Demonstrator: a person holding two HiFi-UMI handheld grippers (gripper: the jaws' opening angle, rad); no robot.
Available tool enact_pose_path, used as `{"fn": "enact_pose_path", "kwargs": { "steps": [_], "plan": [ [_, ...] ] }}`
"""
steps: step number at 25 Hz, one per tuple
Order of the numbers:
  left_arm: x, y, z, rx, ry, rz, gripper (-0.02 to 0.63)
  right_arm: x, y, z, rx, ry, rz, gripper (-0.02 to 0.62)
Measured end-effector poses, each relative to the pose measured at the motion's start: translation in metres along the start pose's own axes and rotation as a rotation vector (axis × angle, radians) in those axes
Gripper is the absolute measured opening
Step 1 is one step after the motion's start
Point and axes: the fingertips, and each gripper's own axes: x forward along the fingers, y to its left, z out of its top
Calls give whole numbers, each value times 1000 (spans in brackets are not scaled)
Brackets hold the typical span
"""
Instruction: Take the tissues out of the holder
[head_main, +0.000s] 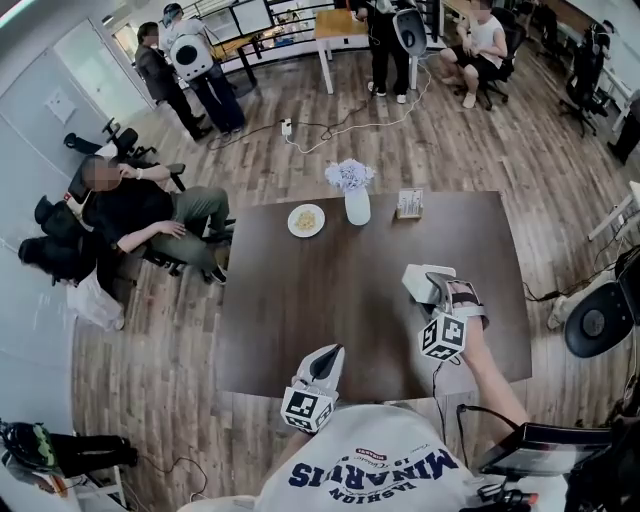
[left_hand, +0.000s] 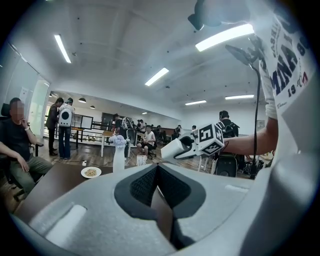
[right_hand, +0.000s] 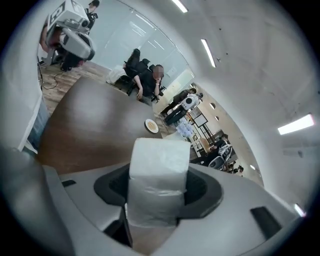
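My right gripper (head_main: 432, 286) is shut on a white pack of tissues (head_main: 424, 281) and holds it above the right part of the dark table (head_main: 300, 330). In the right gripper view the tissue pack (right_hand: 159, 179) stands upright between the two jaws and hides the gap between them. A small tissue holder (head_main: 410, 204) stands near the table's far edge, well apart from the pack. My left gripper (head_main: 325, 362) hovers at the table's near edge; its jaws meet with nothing between them, as the left gripper view (left_hand: 157, 169) shows.
A white vase of flowers (head_main: 355, 192) and a plate of food (head_main: 306, 220) stand at the far edge, left of the holder. A seated person (head_main: 140, 215) is left of the table. Others stand or sit further back. A cable (head_main: 340, 125) lies on the floor.
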Motion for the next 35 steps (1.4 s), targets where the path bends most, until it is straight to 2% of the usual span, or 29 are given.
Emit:
{"fn": "enact_pose_path", "kwargs": {
  "steps": [9, 16, 26, 35],
  "plan": [
    [-4, -8, 7, 11, -11, -10, 5, -16, 7, 18, -35, -21, -10, 258],
    [-20, -6, 1, -14, -23, 28, 5, -10, 26, 27, -79, -28, 5, 258],
    [-44, 15, -14, -44, -22, 108, 5, 43, 71, 46, -172, -26, 60, 258],
    [-71, 34, -14, -70, -21, 175, 5, 99, 118, 45, -258, 51, 131, 259]
  ]
}}
